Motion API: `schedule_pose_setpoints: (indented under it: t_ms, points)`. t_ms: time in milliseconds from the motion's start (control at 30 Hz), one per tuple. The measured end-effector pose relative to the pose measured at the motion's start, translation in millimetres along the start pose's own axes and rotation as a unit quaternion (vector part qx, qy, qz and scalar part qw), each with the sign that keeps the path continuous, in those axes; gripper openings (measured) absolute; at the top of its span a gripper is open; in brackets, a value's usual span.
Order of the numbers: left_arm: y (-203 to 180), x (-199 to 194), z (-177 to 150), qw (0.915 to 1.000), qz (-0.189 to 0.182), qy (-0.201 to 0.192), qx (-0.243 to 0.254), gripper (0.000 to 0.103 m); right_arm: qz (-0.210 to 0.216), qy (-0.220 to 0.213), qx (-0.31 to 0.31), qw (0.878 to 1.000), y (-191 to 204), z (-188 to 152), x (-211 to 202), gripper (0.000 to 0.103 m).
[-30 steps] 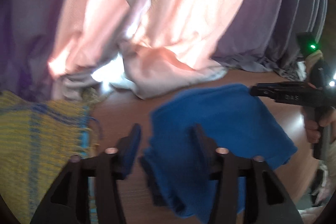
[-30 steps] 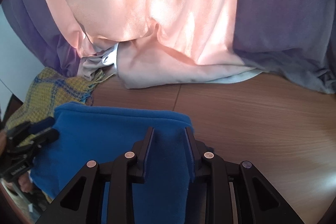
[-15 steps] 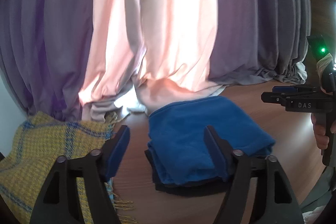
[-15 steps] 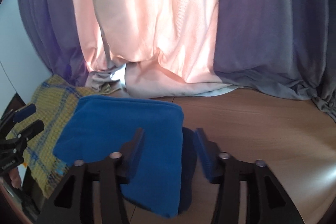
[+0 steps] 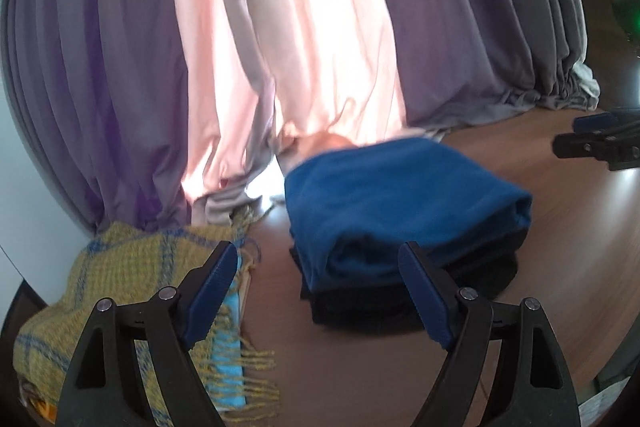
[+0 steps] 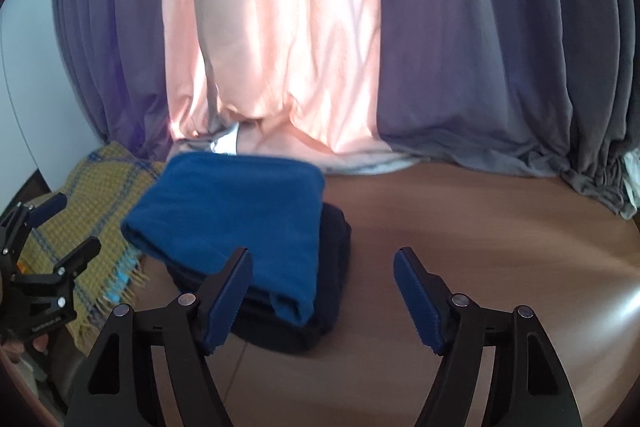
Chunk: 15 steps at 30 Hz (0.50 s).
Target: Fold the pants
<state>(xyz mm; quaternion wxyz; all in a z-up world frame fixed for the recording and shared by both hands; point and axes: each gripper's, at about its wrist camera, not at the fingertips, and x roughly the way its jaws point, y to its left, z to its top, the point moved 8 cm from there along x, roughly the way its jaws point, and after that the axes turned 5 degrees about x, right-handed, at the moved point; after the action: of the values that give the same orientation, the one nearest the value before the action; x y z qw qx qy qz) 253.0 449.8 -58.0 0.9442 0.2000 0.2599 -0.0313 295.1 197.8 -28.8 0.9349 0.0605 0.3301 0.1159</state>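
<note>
Pants (image 6: pixel 236 211), folded blue, lie on a dark bundle (image 6: pixel 324 311) on the table (image 6: pixel 480 227), ahead of both grippers. Left gripper (image 5: pixel 320 291) and right gripper (image 6: pixel 322 291) have just been opening (nothing between either's jaws); the left sits nearer the pants.

Both grippers, left gripper (image 5: pixel 316 291) and right gripper (image 6: pixel 322 295), hover near the folded pants (image 6: pixel 236 223), fingers just spread apart, gripping nothing.

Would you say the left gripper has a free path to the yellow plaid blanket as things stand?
Probably yes. The left gripper is open and empty, the blanket lies just below its left finger on the table, and nothing sits between; the blue pants lie aside.
</note>
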Motion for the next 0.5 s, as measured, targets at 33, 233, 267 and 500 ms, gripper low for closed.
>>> schedule_pose_setpoints:
  t_ms: [33, 233, 267, 500]
  points:
    - [-0.2, 4.1, -5.0, 1.0000, -0.002, 0.005, 0.000, 0.083, -0.002, 0.010, -0.002, 1.000, -0.1, -6.4, 4.2, 0.073]
    - [3.3, 30.2, -14.8, 0.9997, -0.009, 0.022, -0.007, 0.076, 0.003, 0.058, -0.015, 0.998, 9.5, -35.2, 31.6, 0.073]
    - [4.0, 35.7, -15.1, 0.9996, -0.013, 0.024, -0.008, 0.076, 0.003, 0.068, -0.012, 0.998, 9.4, -38.6, 37.8, 0.073]
    - [6.4, 68.3, -18.3, 0.9989, -0.018, 0.042, -0.011, 0.074, 0.014, 0.098, 0.018, 0.995, 6.6, -50.3, 69.5, 0.073]
